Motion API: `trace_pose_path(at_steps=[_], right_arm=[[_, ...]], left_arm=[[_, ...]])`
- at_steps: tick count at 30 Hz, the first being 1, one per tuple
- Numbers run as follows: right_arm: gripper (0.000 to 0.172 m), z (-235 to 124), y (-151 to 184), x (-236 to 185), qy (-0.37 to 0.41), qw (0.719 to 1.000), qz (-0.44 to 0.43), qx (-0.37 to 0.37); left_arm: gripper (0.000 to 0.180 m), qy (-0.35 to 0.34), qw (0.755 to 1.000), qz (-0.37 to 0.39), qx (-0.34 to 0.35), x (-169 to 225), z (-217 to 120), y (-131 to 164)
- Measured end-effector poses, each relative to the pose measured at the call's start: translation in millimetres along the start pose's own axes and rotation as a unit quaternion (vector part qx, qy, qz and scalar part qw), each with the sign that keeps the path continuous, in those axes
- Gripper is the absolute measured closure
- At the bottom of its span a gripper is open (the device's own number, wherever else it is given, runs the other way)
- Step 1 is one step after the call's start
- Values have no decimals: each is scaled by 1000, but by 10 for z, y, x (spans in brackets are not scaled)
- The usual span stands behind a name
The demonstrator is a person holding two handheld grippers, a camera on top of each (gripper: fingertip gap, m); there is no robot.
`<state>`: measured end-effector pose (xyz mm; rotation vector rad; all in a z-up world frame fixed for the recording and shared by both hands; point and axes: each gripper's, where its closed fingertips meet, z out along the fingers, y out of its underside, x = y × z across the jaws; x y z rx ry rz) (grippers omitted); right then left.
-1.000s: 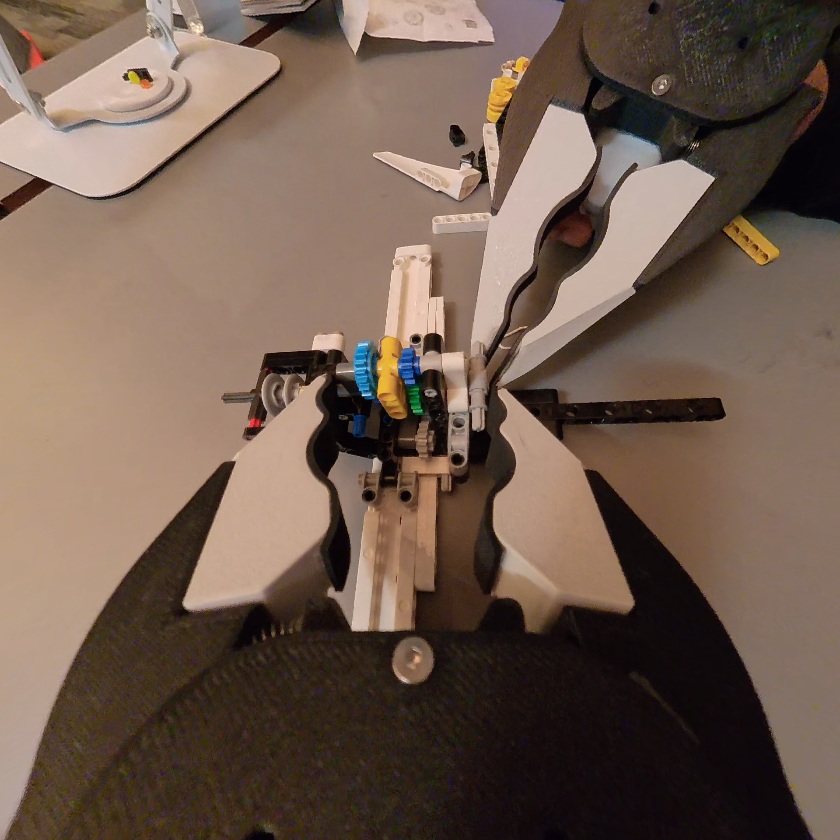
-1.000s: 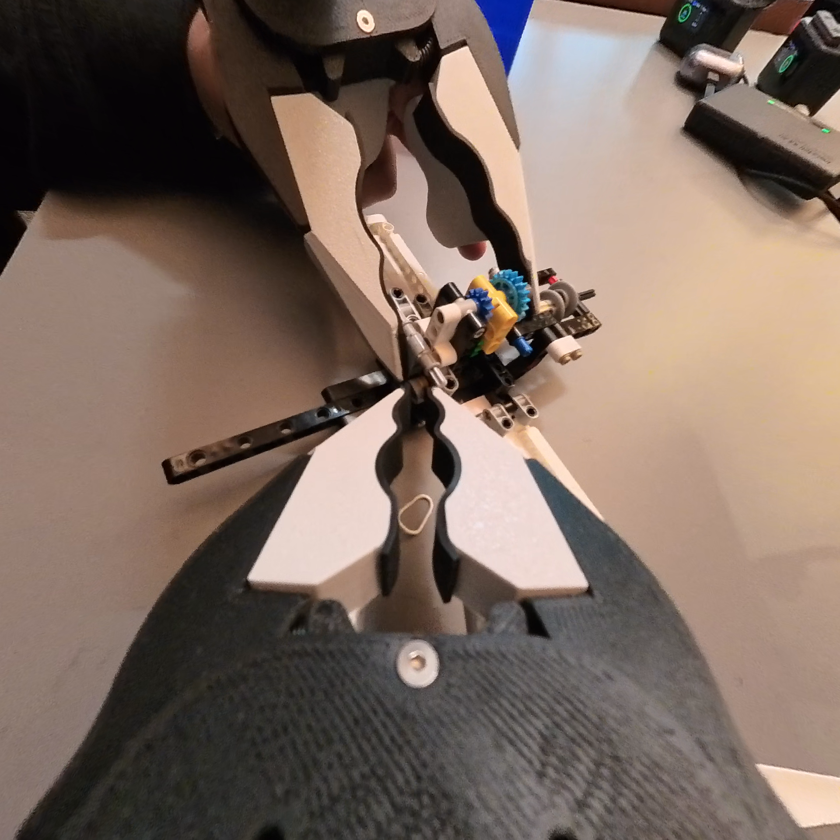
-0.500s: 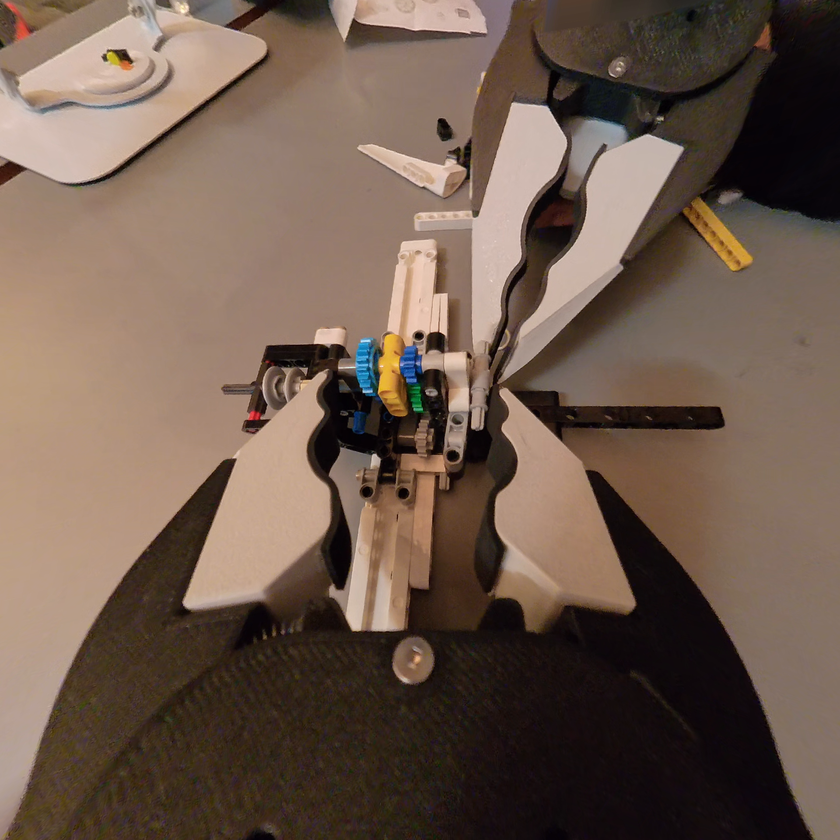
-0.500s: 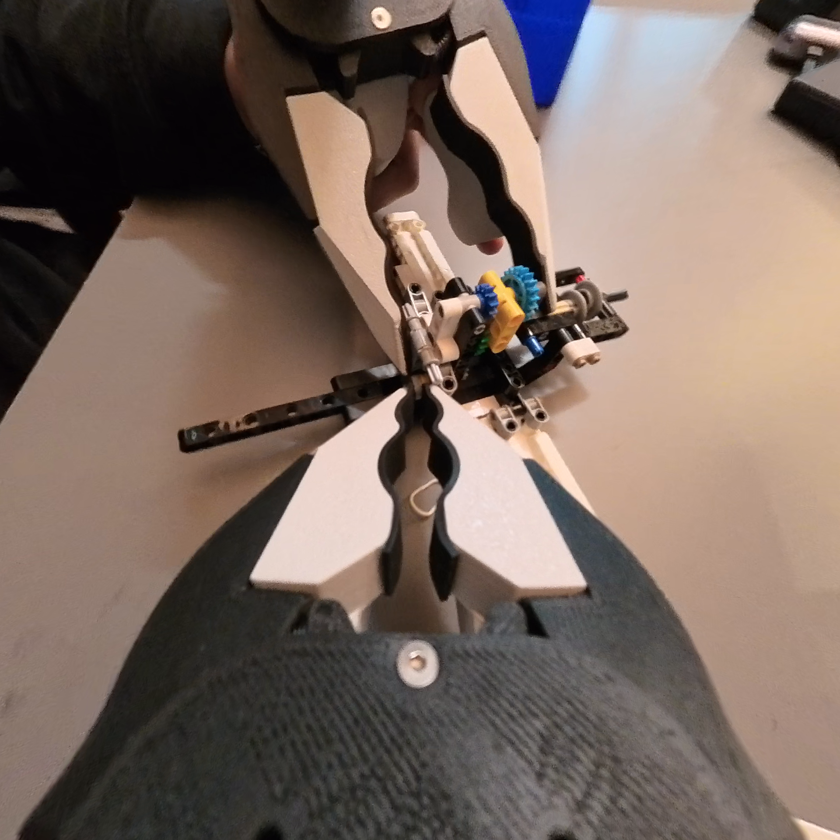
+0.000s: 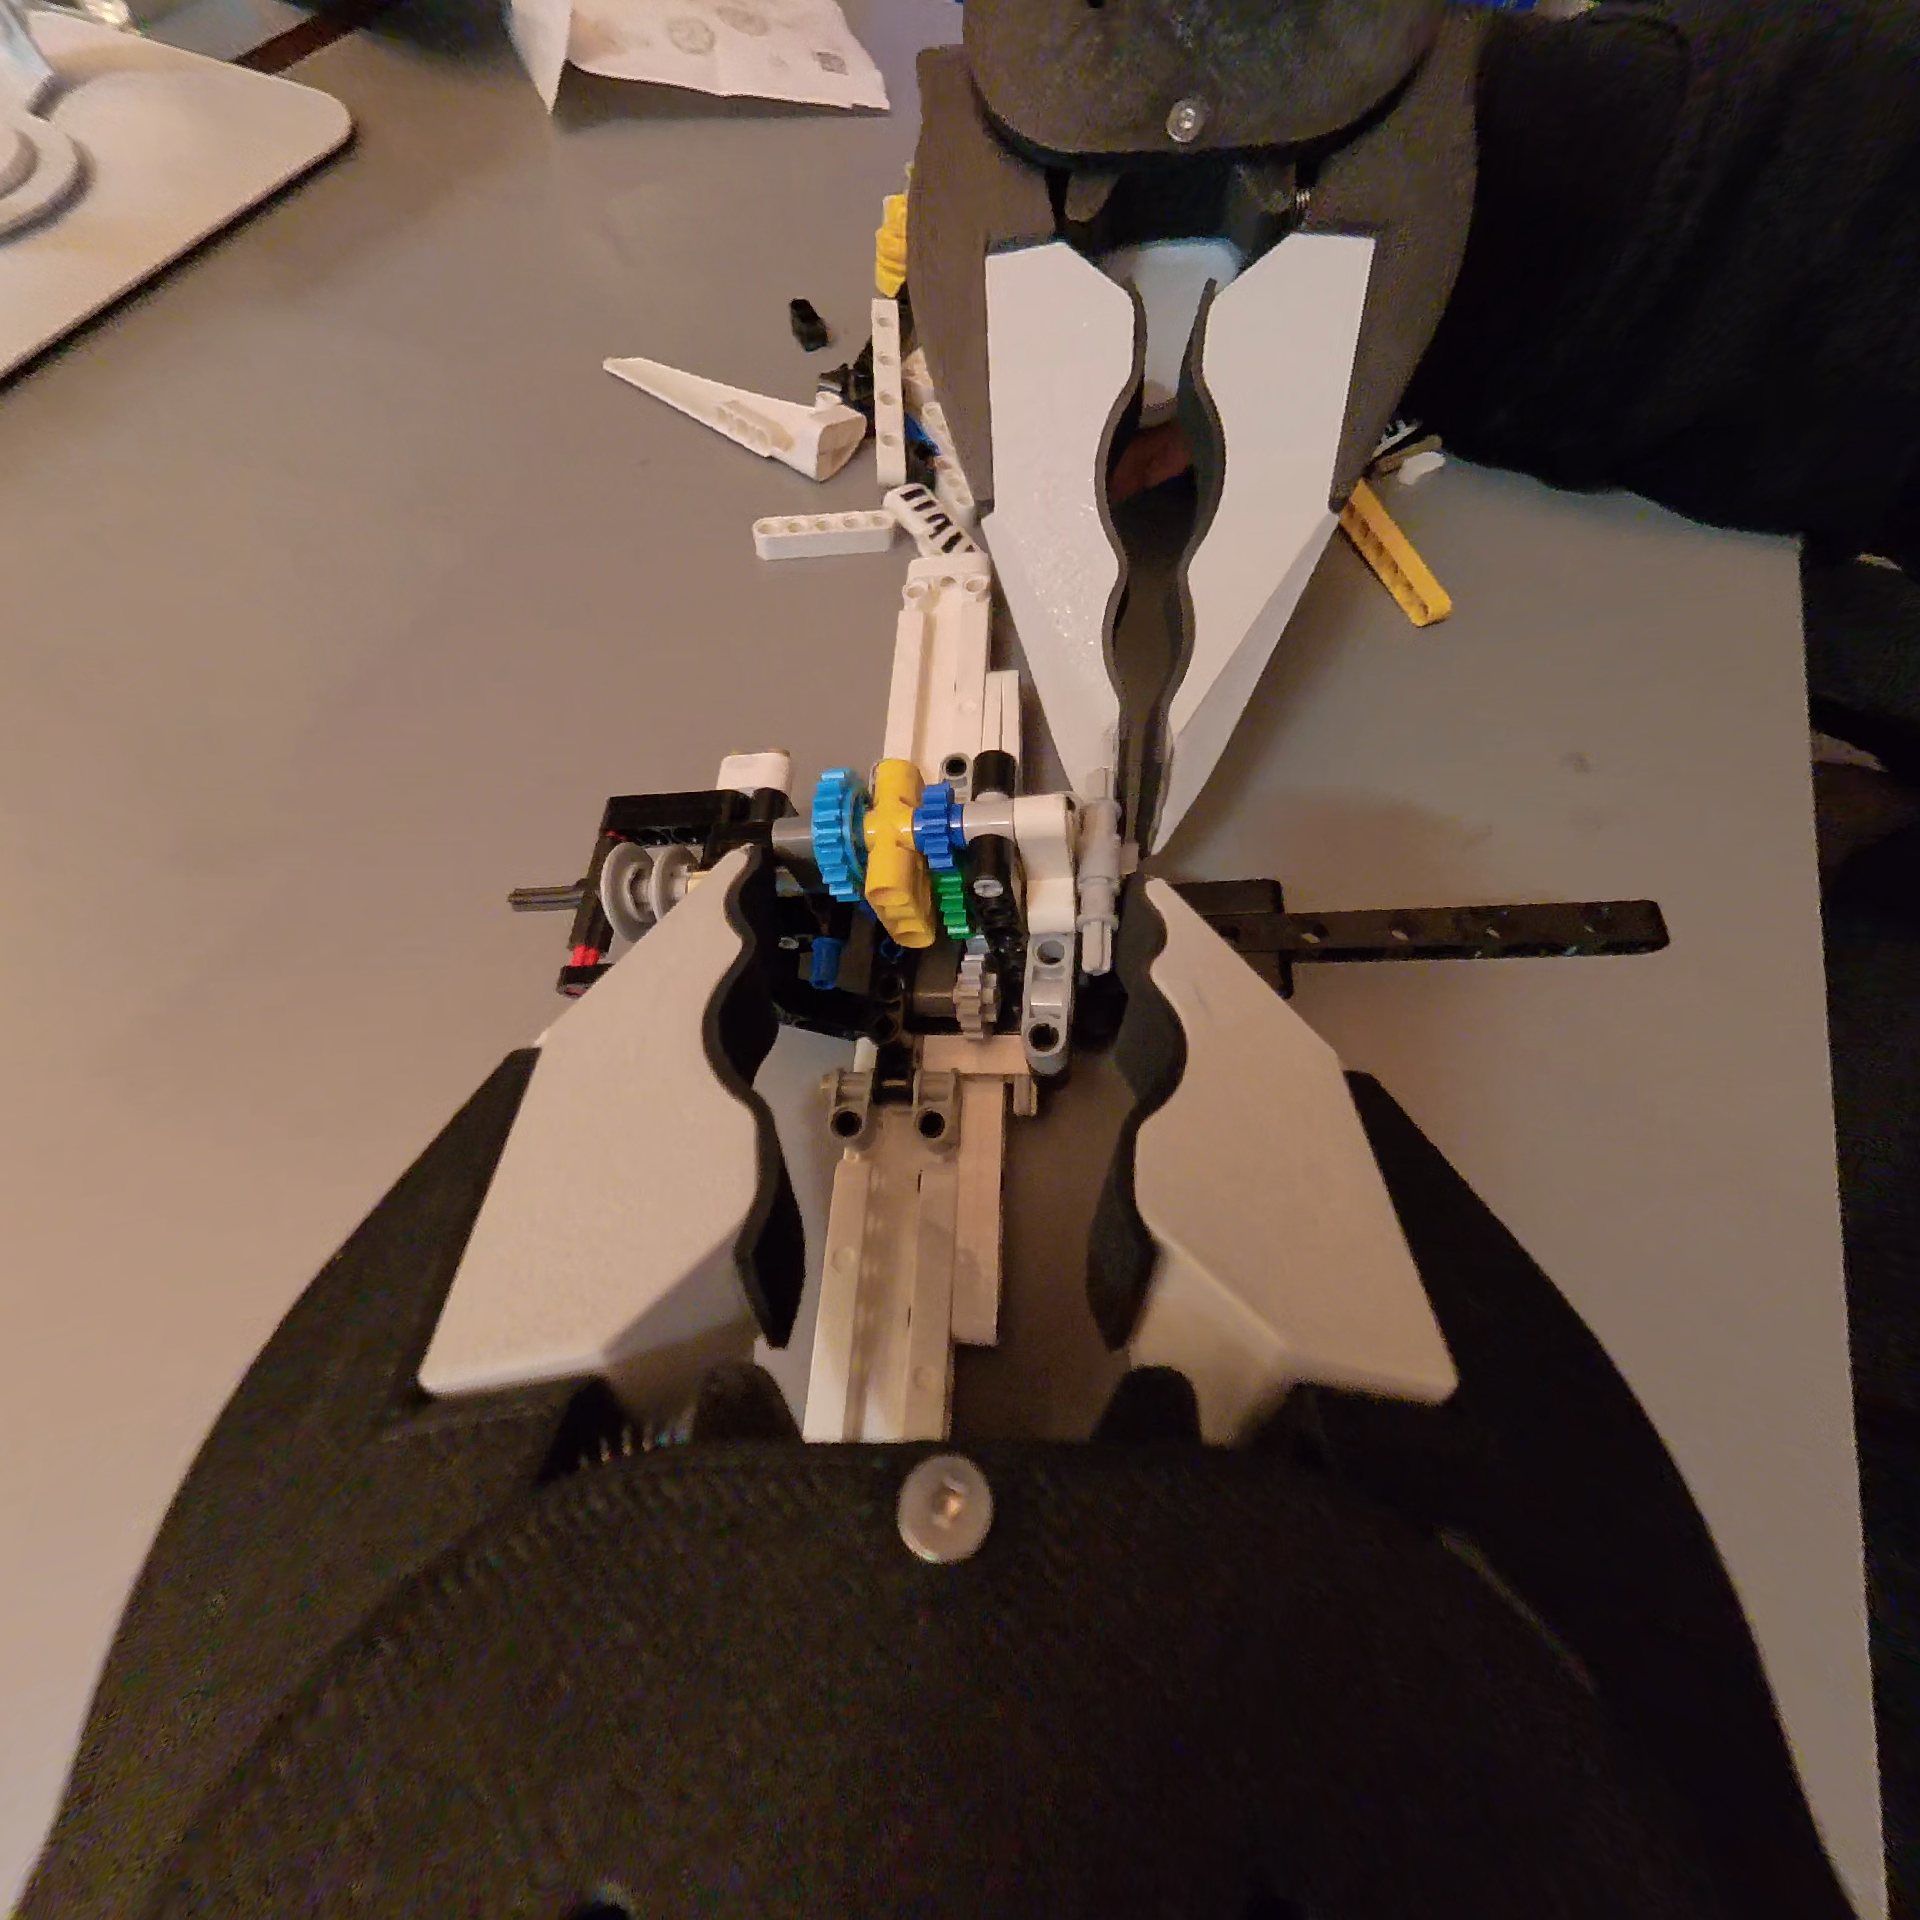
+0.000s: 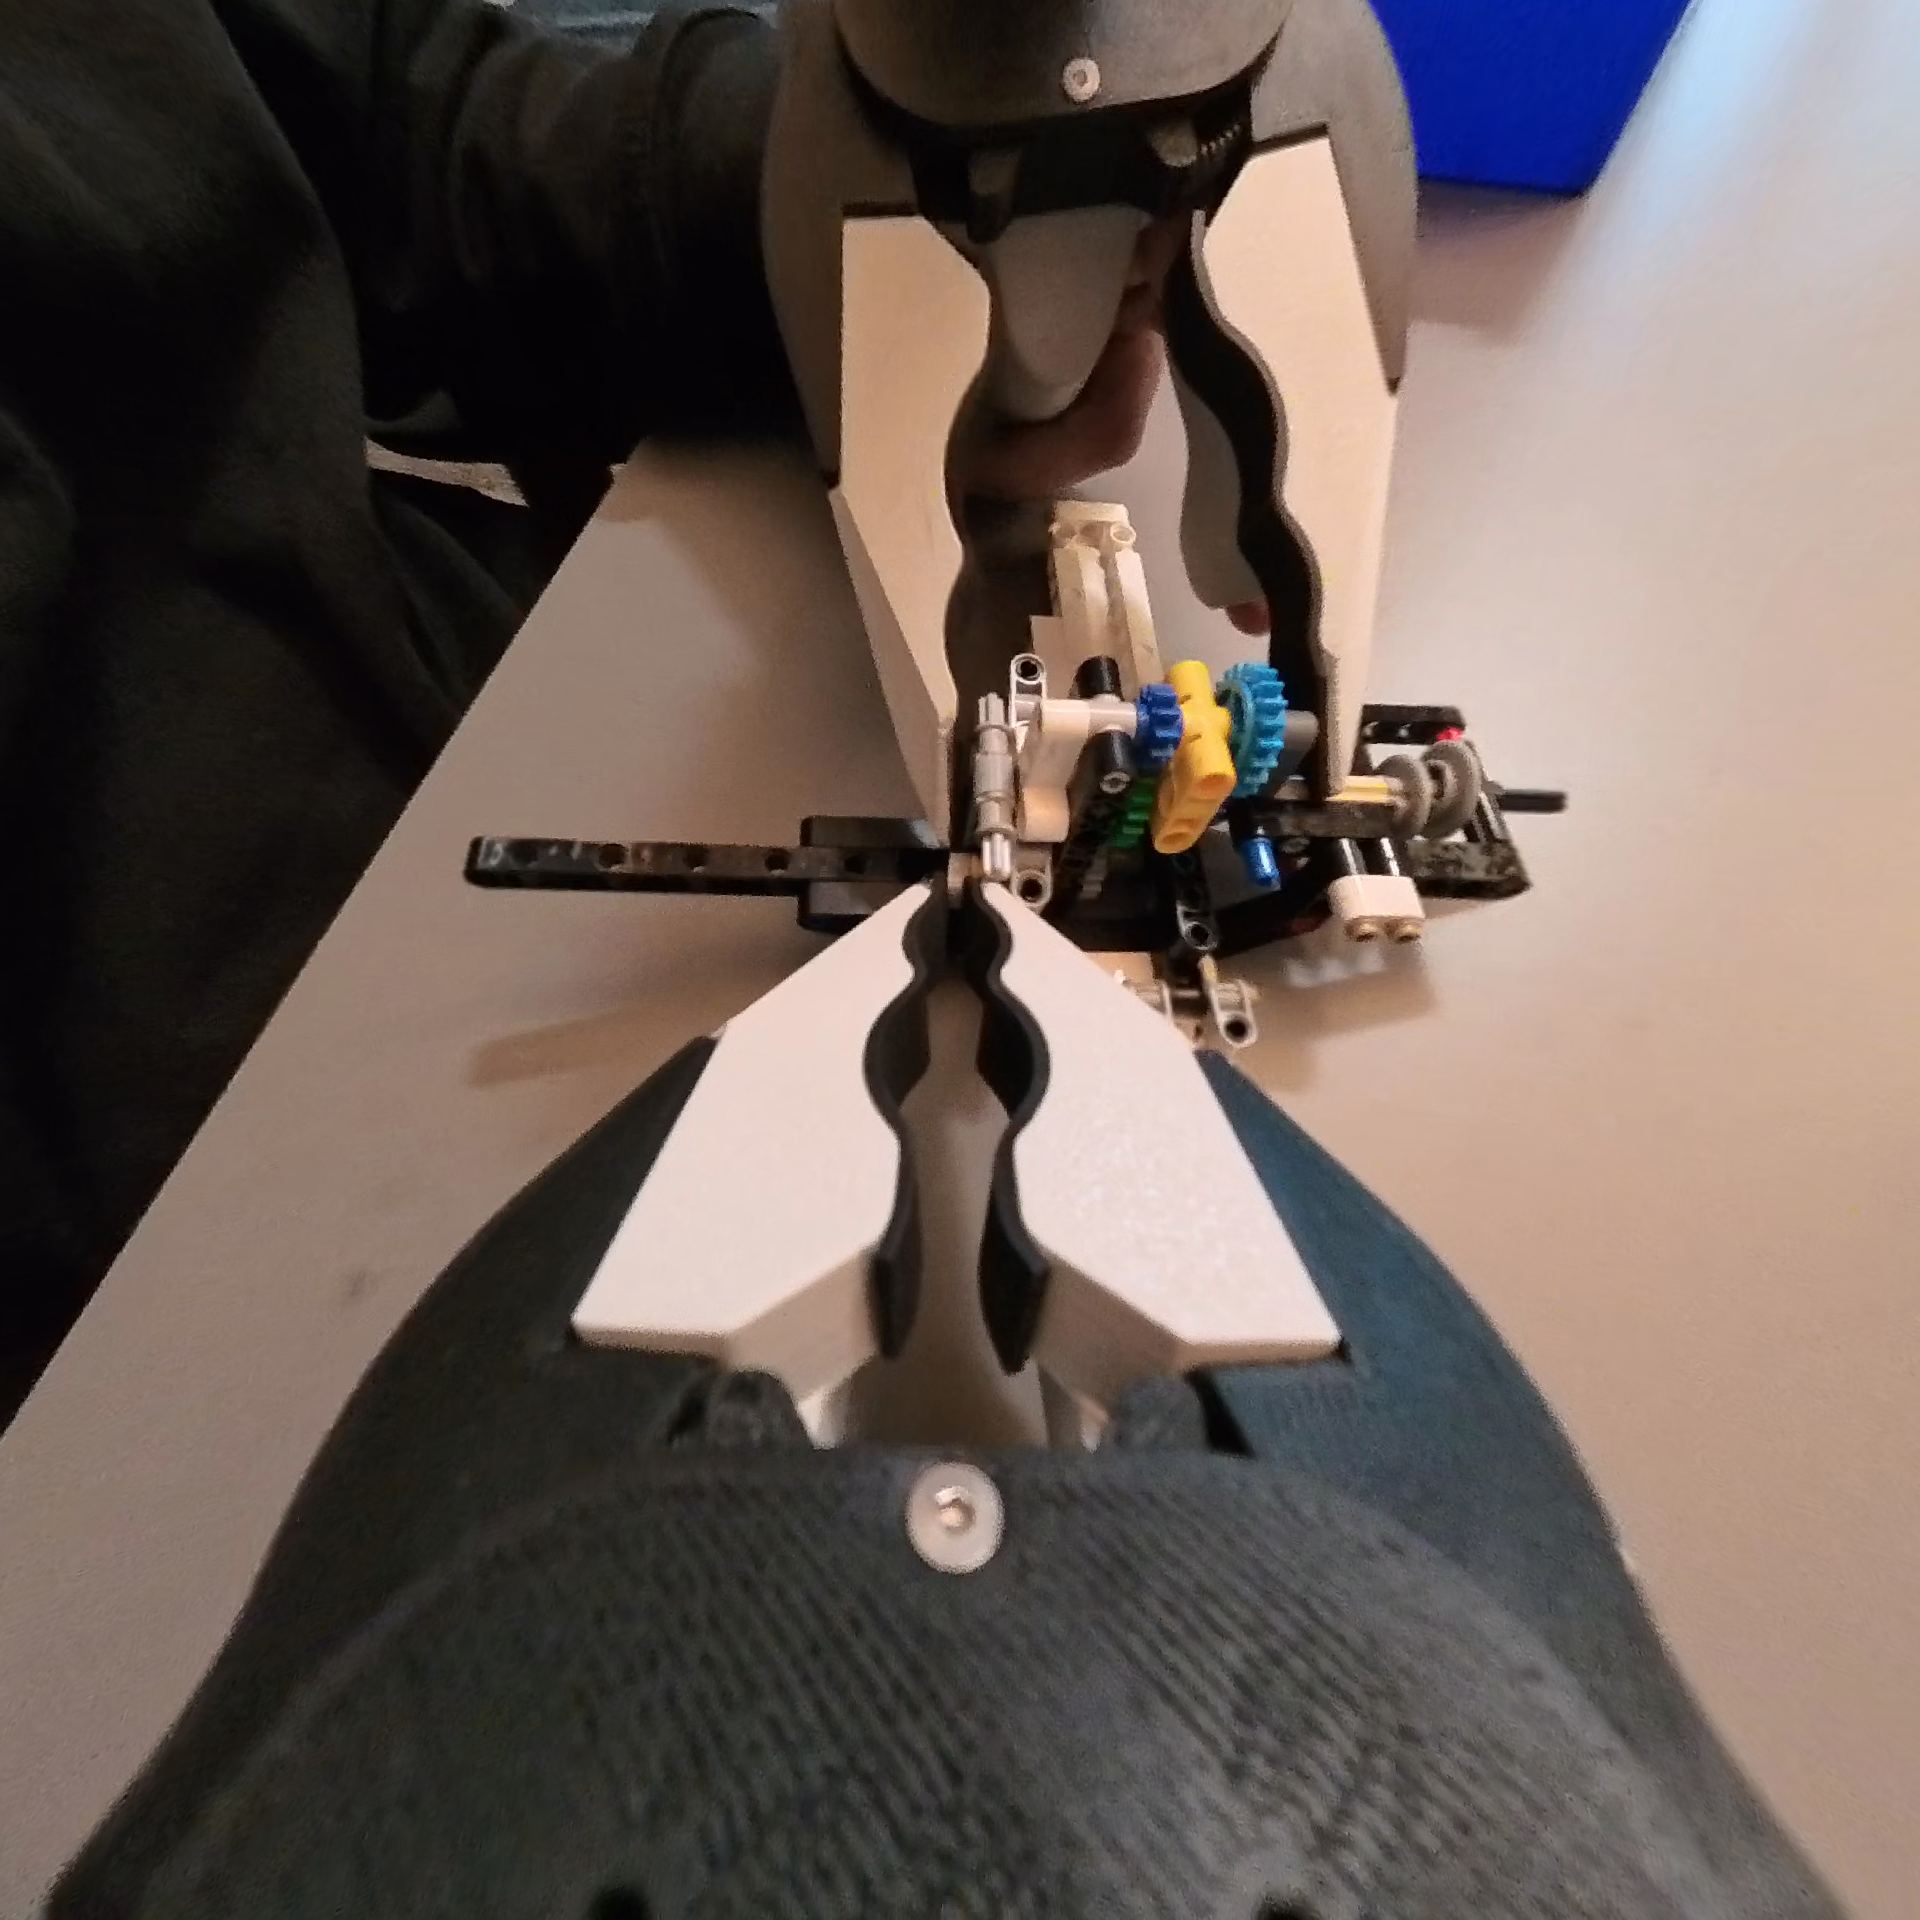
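- A brick-built gear assembly (image 5: 935, 904) is seen on the grey counter (image 5: 312, 644); it serves as the landmark below.
- The left hand-held gripper (image 5: 940, 904) is spread wide around the assembly, one finger on each flank; the right-side pad is seen against the assembly's end, while contact on the left-side pad cannot be confirmed.
- The right hand-held gripper (image 6: 961, 883) is clenched, its tips meeting on a small pale piece just beside the grey pin (image 6: 995, 784) at the assembly's end; what that piece is cannot be made out.
- A long black beam (image 5: 1455, 925) projects sideways from the assembly, passing under the right gripper's tips.
- Beyond the assembly, loose parts are noted: a white wing panel (image 5: 748, 416), a white beam (image 5: 821, 535) and a yellow beam (image 5: 1392, 566), partly blocked by the right gripper's body.
- Farther beyond lie a folded paper sheet (image 5: 717, 52) and a pale base plate (image 5: 156, 187), both cut off at the frame edge.
- A blue object (image 6: 1527, 94) past the assembly is blurred and cut off.
- The assembly's near white rails (image 5: 904, 1247) are partly hidden by the left gripper's body.
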<state>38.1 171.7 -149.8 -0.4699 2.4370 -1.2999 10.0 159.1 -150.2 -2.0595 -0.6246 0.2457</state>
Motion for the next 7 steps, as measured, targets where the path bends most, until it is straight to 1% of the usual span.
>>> trace_pose_path(at_steps=[4, 6, 7], right_arm=[[172, 2, 31, -77, -20, 1000, 1, -6], [171, 26, 57, -100, -20, 1000, -2, -20], [171, 32, 67, -111, -19, 999, -7, -26]], left_arm=[[114, 6, 1000, 14, -3, 61, 19, 4], [114, 0, 1000, 31, -6, 73, 22, 13], [114, -16, 999, 29, -7, 27, 22, 13]])
